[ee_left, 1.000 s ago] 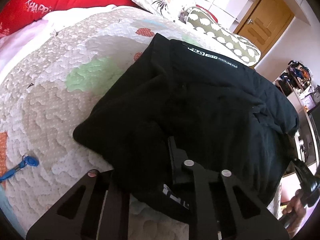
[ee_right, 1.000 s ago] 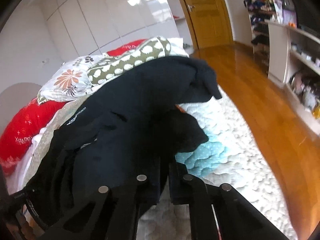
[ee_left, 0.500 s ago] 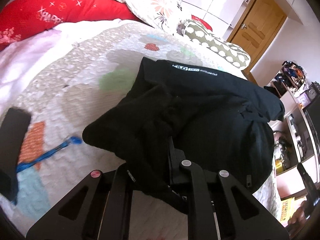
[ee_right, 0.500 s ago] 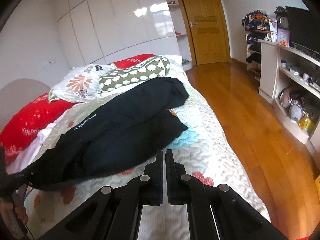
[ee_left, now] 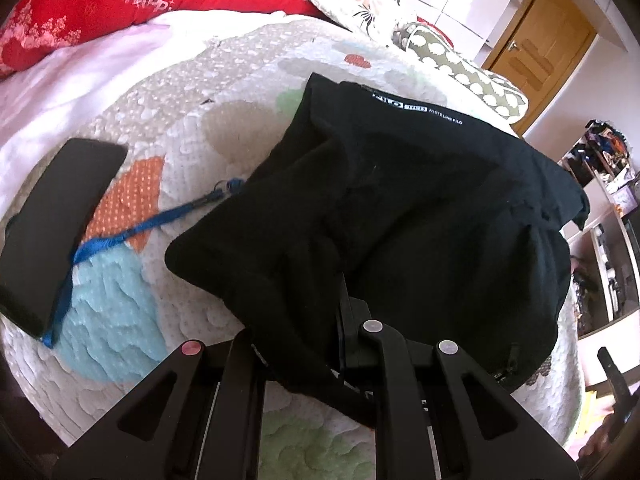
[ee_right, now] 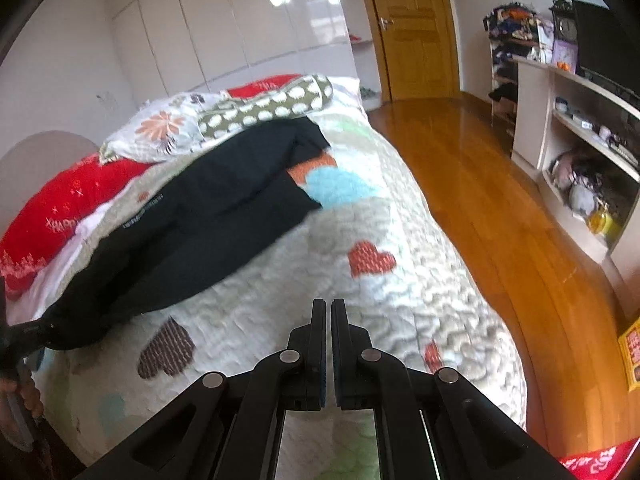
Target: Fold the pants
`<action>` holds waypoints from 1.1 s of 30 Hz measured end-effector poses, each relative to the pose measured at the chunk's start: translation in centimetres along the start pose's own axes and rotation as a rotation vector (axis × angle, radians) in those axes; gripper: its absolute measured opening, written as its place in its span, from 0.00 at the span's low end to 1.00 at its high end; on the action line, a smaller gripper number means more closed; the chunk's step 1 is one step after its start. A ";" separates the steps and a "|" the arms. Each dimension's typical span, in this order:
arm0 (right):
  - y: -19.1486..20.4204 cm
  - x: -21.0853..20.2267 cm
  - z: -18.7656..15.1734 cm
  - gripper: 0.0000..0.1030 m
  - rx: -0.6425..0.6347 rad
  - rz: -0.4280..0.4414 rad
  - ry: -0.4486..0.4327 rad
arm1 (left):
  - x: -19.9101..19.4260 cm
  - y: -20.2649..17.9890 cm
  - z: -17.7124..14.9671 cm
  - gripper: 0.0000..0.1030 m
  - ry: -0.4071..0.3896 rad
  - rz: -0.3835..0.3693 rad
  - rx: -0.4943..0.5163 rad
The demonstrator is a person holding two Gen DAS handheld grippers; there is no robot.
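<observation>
Left gripper [ee_left: 316, 320]: jaws nearly closed, pinching a bunched fold of the black pants [ee_left: 400, 216], fabric draped over and between them. Right gripper [ee_right: 329, 344]: jaws closed on nothing, pads almost meeting, bare quilt beneath. A second ago clamped on the near edge of the pants; half a second ago already free of cloth; now drawn farther back, garment well ahead and to the left of the jaws. Meaning for the task, as a judgement: right-hand edge laid down and released, one fold probably set, left-hand end yet to be placed and smoothed.

Ahead of the left jaws: pants in a rumpled heap, white-lettered waistband [ee_left: 416, 110] at the far edge. Since a second ago, more of the bed exposed to the left of those jaws: a dark flat phone [ee_left: 56, 232] on a blue strap [ee_left: 132, 232], strap end touching the near edge of the cloth.

Surface: bed with a pale quilt [ee_right: 420, 264] patterned with hearts and coloured patches. Beyond the pants: red pillow [ee_left: 120, 4], floral pillow [ee_right: 160, 128], spotted green bolster [ee_right: 272, 108]. Room to the right of the right jaws: wooden floor [ee_right: 480, 184], wooden door [ee_right: 412, 32], cluttered open shelves [ee_right: 580, 148]; glossy white wardrobe [ee_right: 240, 28] behind the bed.
</observation>
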State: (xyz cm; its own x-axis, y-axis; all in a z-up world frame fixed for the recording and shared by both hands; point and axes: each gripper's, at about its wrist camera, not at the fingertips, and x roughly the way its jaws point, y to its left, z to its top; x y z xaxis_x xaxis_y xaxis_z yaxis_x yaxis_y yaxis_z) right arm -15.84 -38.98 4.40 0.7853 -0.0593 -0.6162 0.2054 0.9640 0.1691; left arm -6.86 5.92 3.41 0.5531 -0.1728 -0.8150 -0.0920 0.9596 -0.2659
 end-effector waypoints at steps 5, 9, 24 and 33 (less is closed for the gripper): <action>-0.2 0.0 -0.2 0.02 -0.003 -0.010 0.002 | 0.0 -0.1 0.0 0.10 -0.005 0.007 0.002; 0.1 0.1 -0.1 0.02 0.002 -0.005 0.001 | 0.0 -0.2 -0.3 0.10 -0.011 0.022 0.012; 2.5 6.4 4.0 0.48 0.111 0.160 0.076 | 0.1 -1.3 -0.8 0.10 -0.044 0.087 0.070; 1.7 16.1 7.3 0.23 0.270 0.204 0.098 | 0.4 -1.2 -0.7 0.10 -0.027 0.079 0.063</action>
State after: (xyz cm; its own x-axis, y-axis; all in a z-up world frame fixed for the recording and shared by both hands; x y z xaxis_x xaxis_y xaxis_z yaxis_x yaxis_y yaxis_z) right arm 1.42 -40.16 0.35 0.7693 0.1655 -0.6171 0.2068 0.8494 0.4856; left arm -7.10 4.58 3.05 0.5686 -0.0911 -0.8176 -0.0838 0.9822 -0.1678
